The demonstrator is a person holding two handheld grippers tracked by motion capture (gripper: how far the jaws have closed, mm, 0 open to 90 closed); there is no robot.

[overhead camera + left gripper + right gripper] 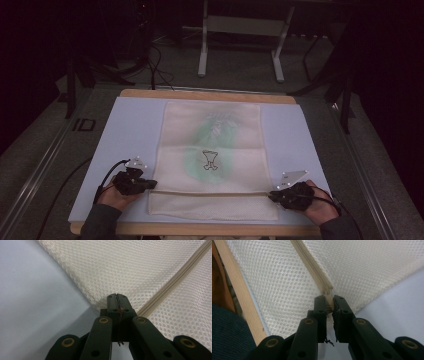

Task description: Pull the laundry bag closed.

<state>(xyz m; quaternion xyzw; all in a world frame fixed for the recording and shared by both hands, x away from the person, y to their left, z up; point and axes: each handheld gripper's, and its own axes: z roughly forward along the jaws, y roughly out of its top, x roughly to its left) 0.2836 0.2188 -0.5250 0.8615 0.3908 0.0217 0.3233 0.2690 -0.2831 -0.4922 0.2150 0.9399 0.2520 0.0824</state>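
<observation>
A cream mesh zip bag (212, 150) lies flat on the pale blue mat (130, 125), and a green garment with a dark print (210, 161) shows through it. Its zipper (210, 193) runs across near the front edge. My left gripper (152, 184) is at the zipper's left end; in the left gripper view the gripper (116, 297) is shut on the bag's mesh edge (100, 302) beside the zipper (175, 277). My right gripper (272, 196) is at the right end, where the gripper (329, 300) is shut on the beige zipper pull (328, 305).
The mat covers a wooden table whose edge (200, 94) shows at the back and in the right gripper view as a strip (239, 290). A dark sleeve (227, 335) sits close by. White table legs (202, 50) stand on the floor beyond.
</observation>
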